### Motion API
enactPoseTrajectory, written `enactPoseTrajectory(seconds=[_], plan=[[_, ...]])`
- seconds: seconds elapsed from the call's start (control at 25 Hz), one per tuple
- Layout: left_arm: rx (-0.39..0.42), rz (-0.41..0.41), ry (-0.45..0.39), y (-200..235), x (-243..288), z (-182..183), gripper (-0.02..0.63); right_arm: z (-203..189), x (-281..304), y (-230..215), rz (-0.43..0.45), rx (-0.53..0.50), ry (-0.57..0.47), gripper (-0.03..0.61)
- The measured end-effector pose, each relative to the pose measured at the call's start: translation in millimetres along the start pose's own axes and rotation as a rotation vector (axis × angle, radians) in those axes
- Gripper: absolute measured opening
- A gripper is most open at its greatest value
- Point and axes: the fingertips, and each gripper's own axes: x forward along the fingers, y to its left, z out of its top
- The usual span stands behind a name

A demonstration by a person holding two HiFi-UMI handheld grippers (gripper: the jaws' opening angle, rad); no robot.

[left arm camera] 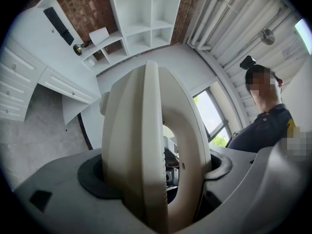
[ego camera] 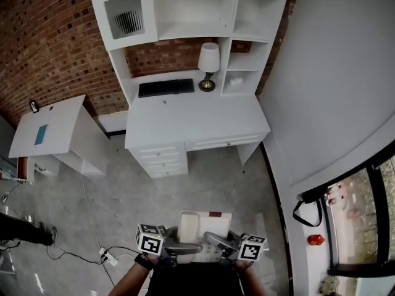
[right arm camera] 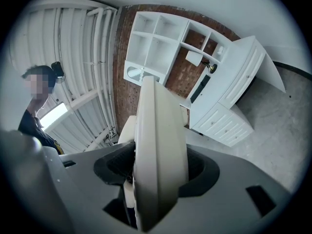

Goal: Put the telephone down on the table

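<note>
The cream telephone (ego camera: 199, 225) is hanging in the air at 6 o'clock in the head view, low in front of the person and well apart from the white desk (ego camera: 203, 121), which is standing at 12 o'clock against the brick wall. The left gripper (left arm camera: 156, 173) is clamping one side of the telephone, its jaws spread wide with the dark pads pressing on the cream body and the curved handset. The right gripper (right arm camera: 157, 170) is squeezing the opposite side, its jaws set at a moderate width around the narrower edge of the casing. Both grippers are pointing level and facing each other, with the telephone filling the gap between them. On the desk a black keyboard (ego camera: 165, 87) is lying at 11 o'clock and a small lamp (ego camera: 208, 63) is standing just beside it at 12 o'clock. A low white side table (ego camera: 62, 128) is sitting at 9 o'clock, and cables (ego camera: 92, 245) are trailing over the grey floor at 7 o'clock
</note>
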Motion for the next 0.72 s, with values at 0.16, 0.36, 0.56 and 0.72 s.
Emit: enactPoseTrajectory(seconds=[0.16,0.36,0.56,0.72], plan=[[-0.013,0.008,-0.005,19.2,16.5,24.0,0.463,27.8,1.8,-19.9,-0.015,0.000,0.003,0.247],[0.007,0.001,-0.050,54.4,13.9,71.3,0.466,69.7,37.6,-46.2,-0.012,-0.032,0.045,0.247],[0.007,-0.019,-0.044,99.6,16.8,122.2,0.475,115.5,70.8,-81.5,-0.052,-0.066,0.040,0.249],[0.017,-0.038,-0.029,130.0,14.6,182.1,0.476,168.0,108.0,-99.9,-0.067,-0.072,0.015,0.249]])
